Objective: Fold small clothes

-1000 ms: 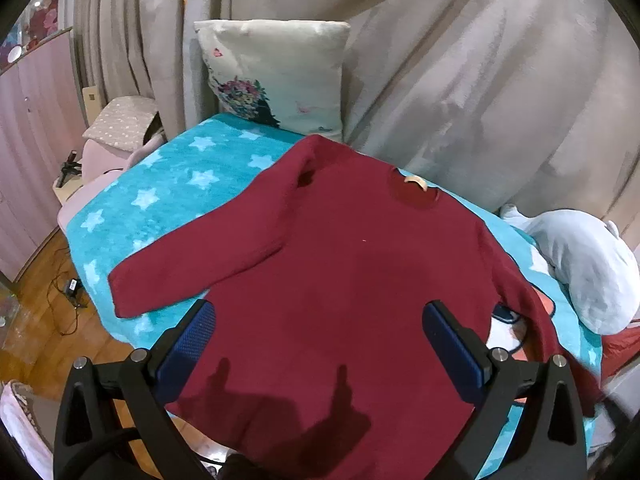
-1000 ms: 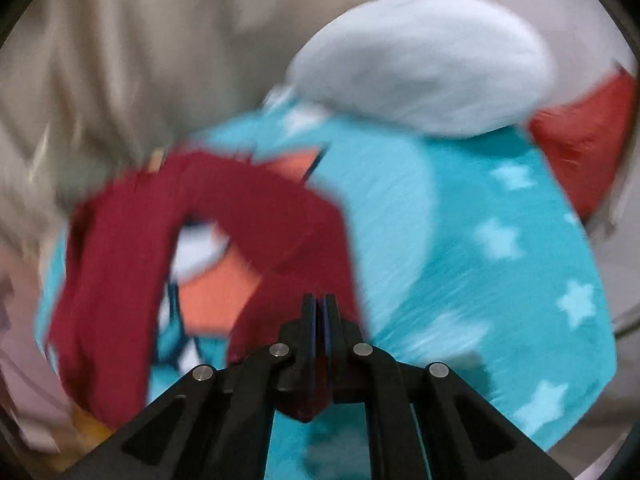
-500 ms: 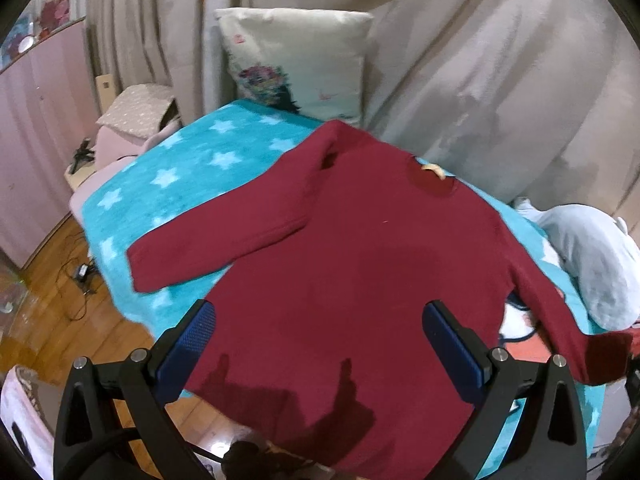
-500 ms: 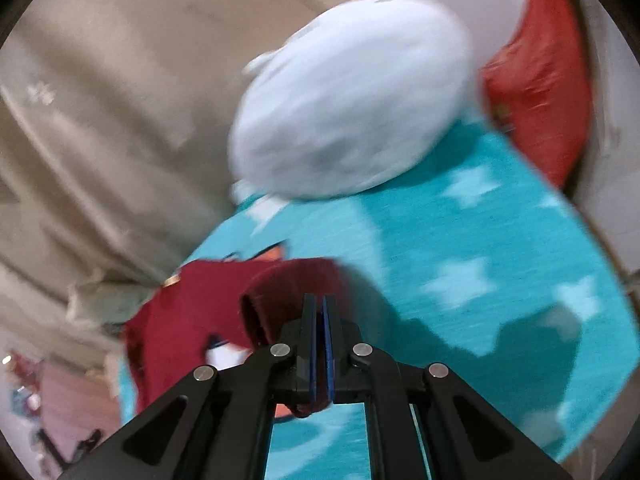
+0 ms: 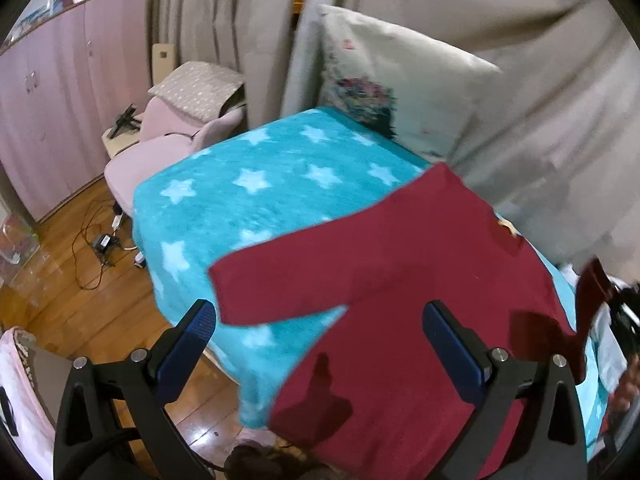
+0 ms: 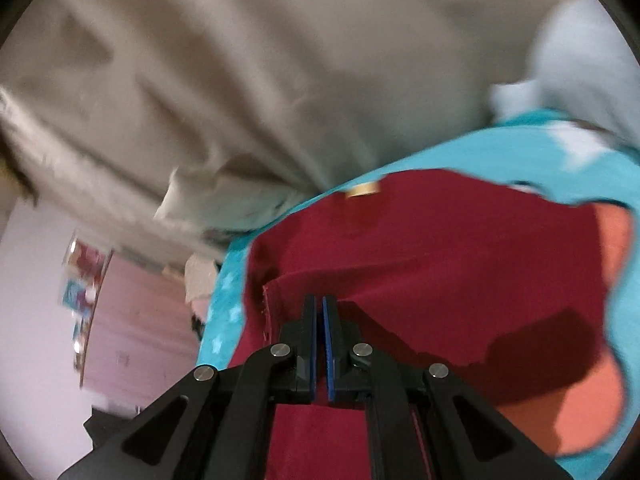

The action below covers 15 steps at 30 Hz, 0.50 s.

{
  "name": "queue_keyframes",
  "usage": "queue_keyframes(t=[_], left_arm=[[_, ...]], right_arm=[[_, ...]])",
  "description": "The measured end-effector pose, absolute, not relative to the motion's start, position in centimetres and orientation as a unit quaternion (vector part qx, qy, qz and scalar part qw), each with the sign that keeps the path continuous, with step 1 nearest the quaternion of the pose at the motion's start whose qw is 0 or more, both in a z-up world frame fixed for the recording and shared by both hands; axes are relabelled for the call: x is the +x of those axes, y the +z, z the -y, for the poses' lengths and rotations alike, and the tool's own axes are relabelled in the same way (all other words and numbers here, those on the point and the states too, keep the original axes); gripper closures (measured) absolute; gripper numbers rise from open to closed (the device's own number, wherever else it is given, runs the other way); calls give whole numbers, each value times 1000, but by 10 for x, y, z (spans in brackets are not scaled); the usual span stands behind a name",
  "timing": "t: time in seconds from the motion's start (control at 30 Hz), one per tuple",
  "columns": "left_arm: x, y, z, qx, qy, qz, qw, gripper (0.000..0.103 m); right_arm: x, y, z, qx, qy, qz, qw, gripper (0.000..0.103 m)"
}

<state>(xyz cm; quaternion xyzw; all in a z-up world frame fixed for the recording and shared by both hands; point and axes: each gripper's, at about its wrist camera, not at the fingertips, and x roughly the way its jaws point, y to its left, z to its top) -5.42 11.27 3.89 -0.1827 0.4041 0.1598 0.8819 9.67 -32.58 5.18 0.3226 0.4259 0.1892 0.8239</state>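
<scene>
— What's laid out over there?

— One bed under a teal star blanket (image 5: pixel 256 208), one dark red sweater (image 5: pixel 400 320) spread on its right half, one floral pillow (image 5: pixel 384 80) propped at the far end against the beige curtain (image 5: pixel 520 40).

— Which way does the sweater lie?

— Collar toward the far end, hem hanging off the near edge, so its long axis runs near to far. One sleeve sticks out left across the blanket.

— And the grippers?

— Two. The left gripper (image 5: pixel 320 332) hovers above the hem, fingers spread wide, holding nothing. The right gripper (image 6: pixel 319 312) is pressed together, pinching the other sleeve's end over the sweater's body.
</scene>
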Motion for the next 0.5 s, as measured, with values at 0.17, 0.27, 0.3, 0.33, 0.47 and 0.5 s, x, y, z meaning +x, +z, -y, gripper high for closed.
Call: queue_keyframes(t=[0.17,0.27,0.3,0.33,0.47,0.5], left_arm=[[-46,29,-159,-185,175,-417,872,0],[-45,19,-185,-184,184,-428,866,0],[-45,15,-194,-185,187,-434,862,0],[-45,11,-199,-186,189,-438,859,0],[-42,-3,-227,-197,201,-456,844,0],[-41,-5,-234,-200,205,-456,842,0]], right_arm=[[160,31,223,287,208,-457,816,100],[195,4,174,259,189,-485,814,100],[204,-6,162,251,183,-496,811,100],[212,-17,150,240,173,-506,810,100],[240,-69,120,214,137,-553,794,99],[245,-83,116,211,132,-567,785,98]])
